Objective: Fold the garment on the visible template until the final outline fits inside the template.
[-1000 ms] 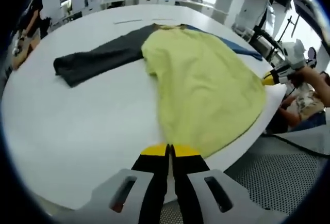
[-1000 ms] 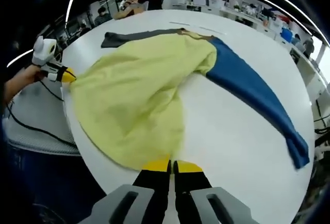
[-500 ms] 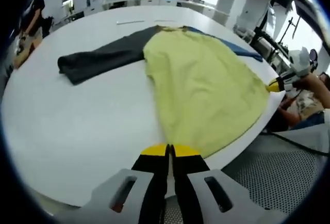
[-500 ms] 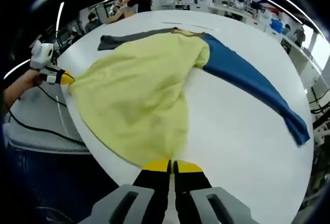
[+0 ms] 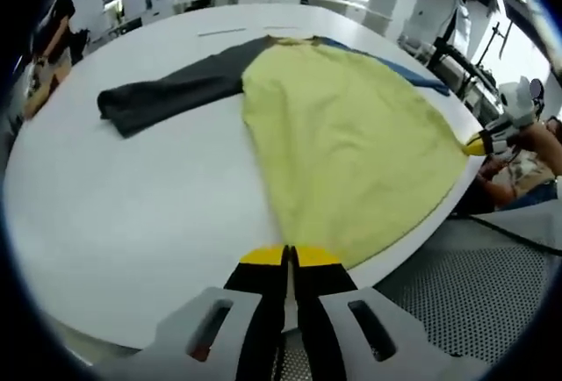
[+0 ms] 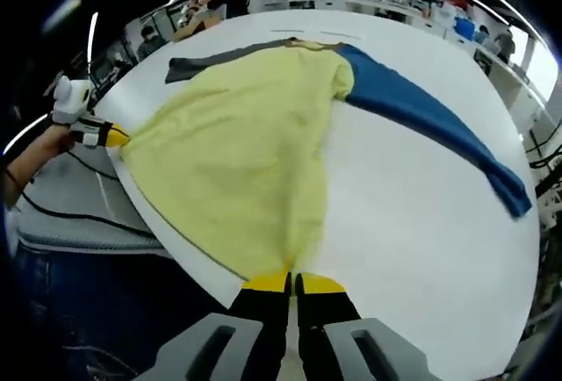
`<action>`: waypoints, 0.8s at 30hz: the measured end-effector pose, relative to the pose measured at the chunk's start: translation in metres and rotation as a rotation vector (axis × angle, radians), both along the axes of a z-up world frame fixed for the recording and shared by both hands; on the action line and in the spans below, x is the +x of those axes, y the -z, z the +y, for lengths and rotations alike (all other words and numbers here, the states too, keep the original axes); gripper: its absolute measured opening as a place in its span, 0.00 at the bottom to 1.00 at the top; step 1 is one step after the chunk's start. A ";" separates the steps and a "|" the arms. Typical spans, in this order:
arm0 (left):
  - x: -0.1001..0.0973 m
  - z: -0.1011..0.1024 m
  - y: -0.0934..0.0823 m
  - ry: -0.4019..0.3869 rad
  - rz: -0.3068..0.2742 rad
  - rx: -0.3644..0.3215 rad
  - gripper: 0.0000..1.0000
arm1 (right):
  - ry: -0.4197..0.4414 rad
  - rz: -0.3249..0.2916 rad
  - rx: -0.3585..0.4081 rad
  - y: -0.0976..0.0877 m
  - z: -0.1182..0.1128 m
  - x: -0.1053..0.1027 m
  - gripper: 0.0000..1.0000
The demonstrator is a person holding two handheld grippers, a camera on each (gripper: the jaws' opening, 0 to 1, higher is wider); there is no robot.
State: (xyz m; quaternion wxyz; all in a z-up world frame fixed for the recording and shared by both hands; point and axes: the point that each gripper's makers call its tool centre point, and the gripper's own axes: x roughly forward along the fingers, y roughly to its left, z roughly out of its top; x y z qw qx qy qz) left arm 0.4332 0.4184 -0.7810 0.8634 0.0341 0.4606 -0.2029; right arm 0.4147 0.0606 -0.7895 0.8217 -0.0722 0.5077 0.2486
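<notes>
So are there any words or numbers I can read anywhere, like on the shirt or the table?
None can be read: the yellow shirt, its grey sleeve, its blue sleeve and the white table bear no visible print.
Background room: anything written there is too small and blurred to read.

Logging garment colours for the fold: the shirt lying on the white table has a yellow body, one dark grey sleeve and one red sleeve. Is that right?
Not quite. The second sleeve is blue, not red, as the right gripper view shows. The rest stands: the yellow body and the dark grey sleeve lie on the white table.
</notes>
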 end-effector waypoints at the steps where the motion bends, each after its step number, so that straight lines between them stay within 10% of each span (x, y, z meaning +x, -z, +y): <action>1: 0.000 0.000 0.000 0.001 0.000 0.001 0.00 | 0.005 0.004 0.004 0.000 0.000 -0.001 0.00; 15: 0.001 0.002 -0.004 -0.016 -0.015 -0.030 0.00 | 0.040 -0.028 0.065 -0.015 -0.006 0.008 0.04; 24: 0.014 -0.003 -0.027 -0.004 -0.140 -0.103 0.25 | 0.041 -0.108 0.131 -0.037 -0.013 0.028 0.25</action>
